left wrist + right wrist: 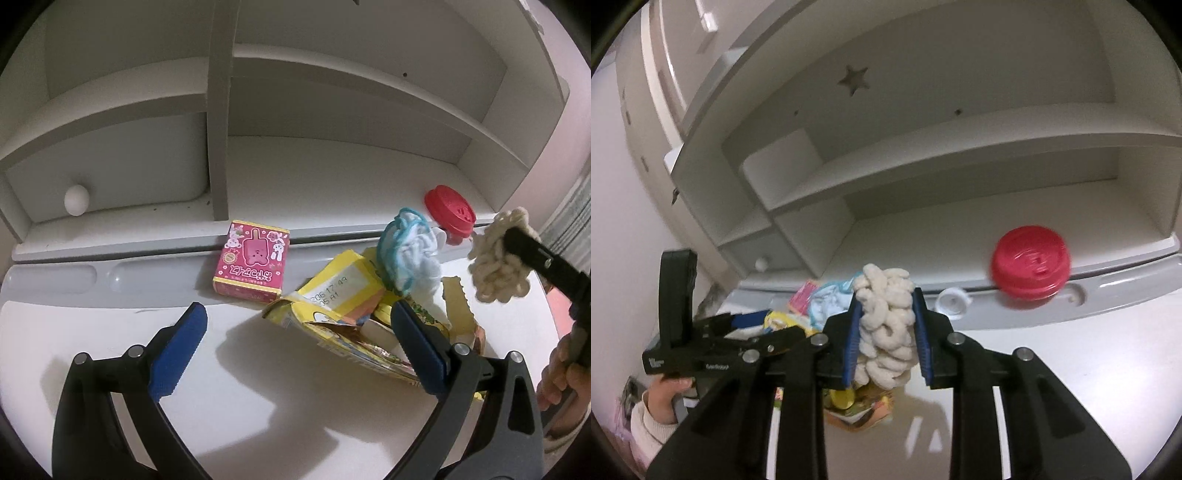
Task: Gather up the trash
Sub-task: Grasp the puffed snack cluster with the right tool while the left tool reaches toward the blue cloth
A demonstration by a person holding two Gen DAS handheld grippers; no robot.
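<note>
Yarn, a cream clump [886, 325], sits pinched between the right gripper [886, 325] fingers, lifted above the white bench [1052, 369] — over the open yellow snack bag [354, 314]. Left gripper [295, 332] fingers stand spread wide, empty, beside that bag — a blue-and-white yarn bundle [410, 254] pokes from it.

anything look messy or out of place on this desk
Yes. A torn-open yellow snack bag lies crumpled on the white desk, with a blue and white yarn tangle sitting on it. A red cup lid rests loose by the shelf edge, and a pink box lies upside down to the left wrist view.
</note>
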